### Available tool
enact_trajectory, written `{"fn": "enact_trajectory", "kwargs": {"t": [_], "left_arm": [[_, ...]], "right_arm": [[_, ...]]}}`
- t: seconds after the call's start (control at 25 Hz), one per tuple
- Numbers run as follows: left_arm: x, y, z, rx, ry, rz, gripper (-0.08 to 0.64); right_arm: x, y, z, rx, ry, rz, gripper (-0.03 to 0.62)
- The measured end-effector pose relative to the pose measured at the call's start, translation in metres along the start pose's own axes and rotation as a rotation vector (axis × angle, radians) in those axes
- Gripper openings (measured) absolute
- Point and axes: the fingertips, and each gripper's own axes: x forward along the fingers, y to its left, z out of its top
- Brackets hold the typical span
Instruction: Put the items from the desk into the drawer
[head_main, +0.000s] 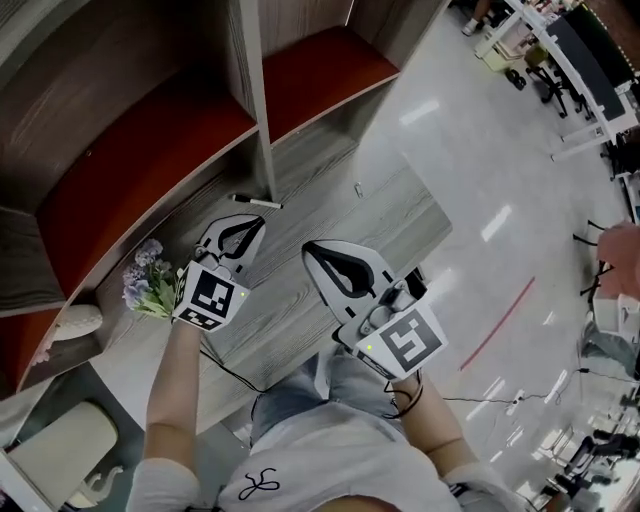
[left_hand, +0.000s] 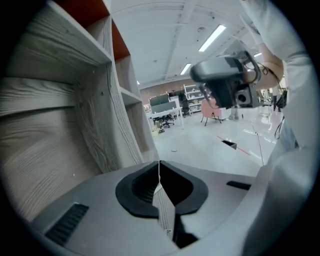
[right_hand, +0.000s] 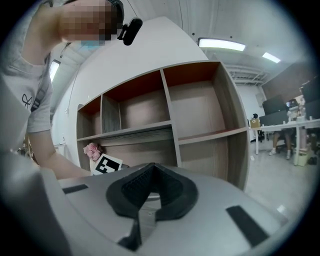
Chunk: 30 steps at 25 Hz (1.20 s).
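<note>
Both grippers hover over the grey wood-grain desk (head_main: 300, 205), and neither holds anything. My left gripper (head_main: 258, 224) is shut, its jaws pressed together in the left gripper view (left_hand: 159, 163). Just beyond its tips, a black and white marker (head_main: 257, 202) lies at the foot of the shelf divider. My right gripper (head_main: 308, 247) is shut too, jaws closed in the right gripper view (right_hand: 150, 165). A small bunch of pink and purple flowers (head_main: 147, 279) lies on the desk left of the left gripper's marker cube (head_main: 211, 296). No drawer shows in any view.
A wooden shelf unit (head_main: 262, 100) with red-lined compartments stands along the back of the desk. A white rounded object (head_main: 70, 322) rests at the desk's far left. A pale chair (head_main: 60, 445) sits below left. To the right lies shiny floor (head_main: 480, 200) with office furniture beyond.
</note>
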Motion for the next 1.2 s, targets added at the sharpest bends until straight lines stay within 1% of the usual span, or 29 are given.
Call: {"fn": "enact_trajectory", "kwargs": {"t": [0.16,0.24,0.36,0.4,0.52,0.68,1.08,1.12,1.2], "left_arm": [[0.024,0.002,-0.022,0.049,0.067,-0.050,0.012],[0.036,0.001,-0.034,0.097,0.121,-0.080,0.012],[0.050,-0.001,-0.053,0.197,0.213,-0.123,0.024],[0.054,0.000,-0.058,0.217,0.233,-0.134,0.037],[0.064,0.005,-0.067,0.245,0.279,-0.162,0.065],[0.076,0.004,-0.081,0.324,0.361,-0.203,0.066],[0.095,0.002,-0.105,0.423,0.534,-0.323,0.075],[0.096,0.003,-0.106,0.427,0.543,-0.335,0.077],[0.096,0.003,-0.107,0.411,0.550,-0.358,0.077]], "right_arm": [[-0.002,-0.002,-0.009,0.012,0.019,-0.005,0.008],[-0.003,-0.003,-0.013,0.016,0.023,-0.005,0.008],[-0.007,-0.005,-0.016,0.019,0.029,-0.011,0.008],[-0.008,-0.006,-0.017,0.020,0.030,-0.013,0.008],[-0.012,-0.008,-0.019,0.023,0.032,-0.024,0.008],[-0.019,-0.012,-0.026,0.029,0.044,-0.045,0.008],[-0.028,-0.013,-0.031,0.043,0.073,-0.049,0.008],[-0.028,-0.013,-0.030,0.043,0.069,-0.052,0.008],[-0.029,-0.015,-0.030,0.042,0.062,-0.058,0.008]]}}
